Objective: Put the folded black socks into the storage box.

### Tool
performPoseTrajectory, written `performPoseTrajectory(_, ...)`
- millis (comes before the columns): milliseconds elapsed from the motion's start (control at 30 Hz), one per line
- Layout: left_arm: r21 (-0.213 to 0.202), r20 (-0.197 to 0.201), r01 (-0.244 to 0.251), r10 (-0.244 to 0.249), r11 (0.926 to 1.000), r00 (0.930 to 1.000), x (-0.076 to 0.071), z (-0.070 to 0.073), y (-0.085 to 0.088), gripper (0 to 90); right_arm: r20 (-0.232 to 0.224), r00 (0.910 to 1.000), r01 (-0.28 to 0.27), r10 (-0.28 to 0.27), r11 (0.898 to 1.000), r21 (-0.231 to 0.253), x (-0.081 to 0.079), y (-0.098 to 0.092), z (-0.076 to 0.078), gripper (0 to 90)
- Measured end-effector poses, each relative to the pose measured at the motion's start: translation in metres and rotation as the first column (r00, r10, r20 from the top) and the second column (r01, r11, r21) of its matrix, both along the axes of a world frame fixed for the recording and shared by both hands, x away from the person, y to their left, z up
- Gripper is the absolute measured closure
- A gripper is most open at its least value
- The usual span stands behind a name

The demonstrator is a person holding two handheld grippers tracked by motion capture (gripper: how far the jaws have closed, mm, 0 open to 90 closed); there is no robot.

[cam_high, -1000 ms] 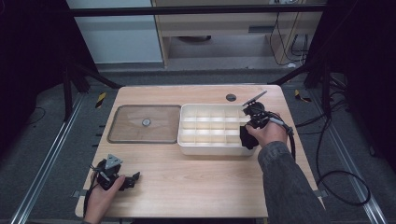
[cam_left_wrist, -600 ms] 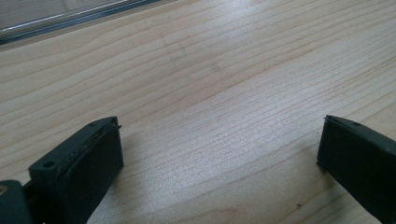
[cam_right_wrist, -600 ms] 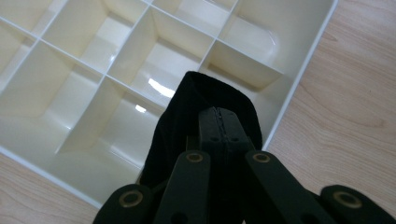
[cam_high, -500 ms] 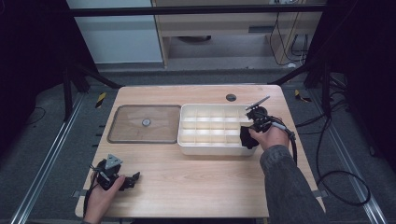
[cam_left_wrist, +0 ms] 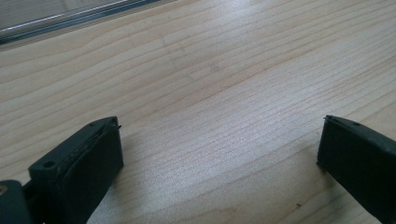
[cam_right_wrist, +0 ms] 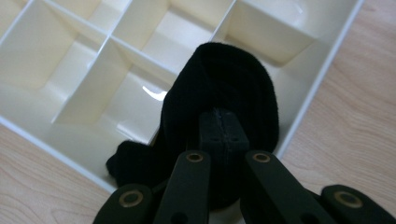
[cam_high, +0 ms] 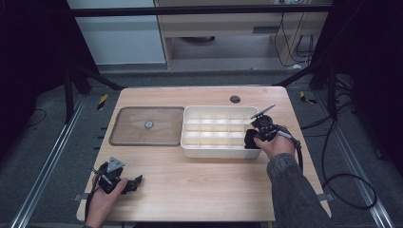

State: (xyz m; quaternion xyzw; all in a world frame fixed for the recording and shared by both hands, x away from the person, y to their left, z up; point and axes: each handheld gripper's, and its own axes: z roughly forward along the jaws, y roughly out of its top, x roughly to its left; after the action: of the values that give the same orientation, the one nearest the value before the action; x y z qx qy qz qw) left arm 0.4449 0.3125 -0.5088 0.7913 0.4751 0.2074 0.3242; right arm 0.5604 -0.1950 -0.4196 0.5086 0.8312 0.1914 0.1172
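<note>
Right claw, matte black with brass-coloured rivets on its linkage arms, has its jaws pinched tight together on a black ribbed knit sock, the soft fabric bunched into a rounded hump around the jaw tips. Seen from the right gripper view, the sock hangs over the near right corner compartment of a cream plastic organizer tray, glossy and smooth, split by thin straight walls into rectangular cells; a loose fold of the sock droops over the tray's near rim. In the high view the same claw and sock sit at the tray's right end, on the pale wood-grain counter. Left of the tray lies a flat clear lid with rounded corners and a small round knob. Left claw rests low over bare counter near the front left corner, its blocky black jaws spread wide with nothing between them.
</note>
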Motion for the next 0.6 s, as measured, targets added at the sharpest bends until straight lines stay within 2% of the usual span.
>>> performPoseTrajectory(167, 0.000, 0.001, -0.001, 0.001, 1.0000, 1.0000, 0.000, 0.000, 0.000, 0.0, 0.001, 0.9999, 0.012, -0.012, 1.000, 0.020, -0.003, 0.000, -0.003, 90.0)
performPoseTrajectory(600, 0.000, 0.000, -0.001, 0.001, 1.0000, 1.0000, 0.000, 0.000, 0.000, 0.0, 0.001, 1.0000, 0.005, -0.005, 1.000, 0.020, -0.007, 0.001, -0.016, 90.0)
